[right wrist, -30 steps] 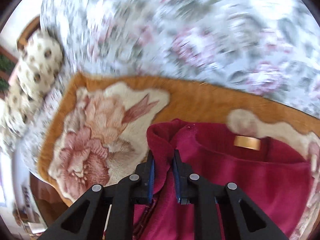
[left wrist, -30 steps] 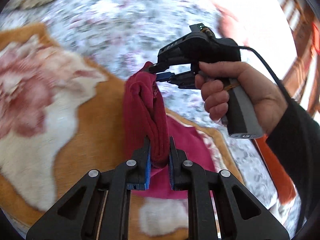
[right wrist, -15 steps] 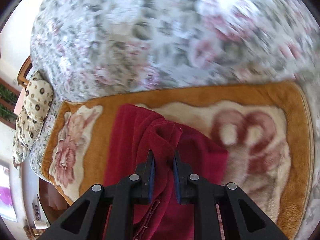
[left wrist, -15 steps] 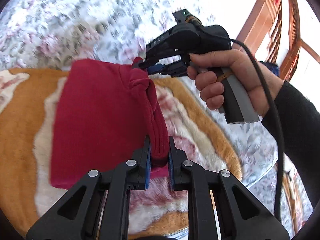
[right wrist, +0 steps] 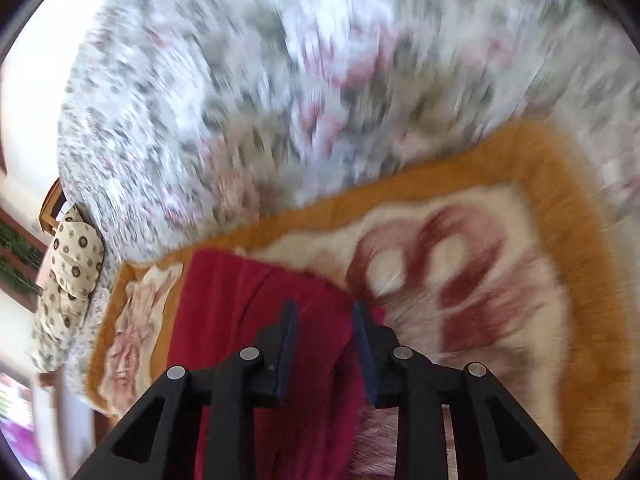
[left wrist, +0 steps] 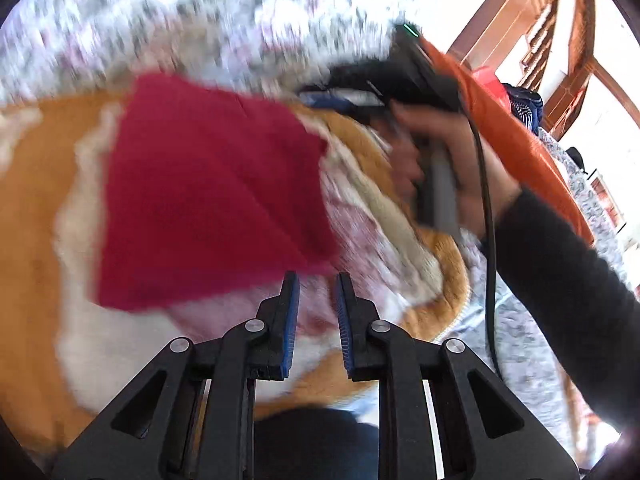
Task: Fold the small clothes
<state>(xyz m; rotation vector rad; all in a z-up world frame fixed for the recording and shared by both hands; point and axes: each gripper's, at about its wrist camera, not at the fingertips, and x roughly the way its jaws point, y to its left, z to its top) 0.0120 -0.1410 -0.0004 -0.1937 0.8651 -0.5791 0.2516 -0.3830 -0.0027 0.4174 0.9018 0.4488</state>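
A dark red garment (left wrist: 212, 196) lies folded flat on the orange floral blanket (left wrist: 36, 216). My left gripper (left wrist: 317, 280) is open and empty, just off the garment's near right corner. In the left wrist view my right gripper (left wrist: 332, 100) is blurred, beyond the garment's far right corner. In the right wrist view the right gripper (right wrist: 325, 312) is open, with the red garment (right wrist: 240, 320) lying below and between its jaws, not held. Both views are motion-blurred.
The blanket (right wrist: 560, 280) lies on a grey floral bedspread (right wrist: 280, 100). A spotted pillow (right wrist: 68, 288) sits at the left edge. A wooden chair (left wrist: 560, 40) and an orange cloth (left wrist: 516, 128) are at the right.
Both grippers have opened and let go of the red garment, which now lies flat on the blanket. Both have drawn back from it.
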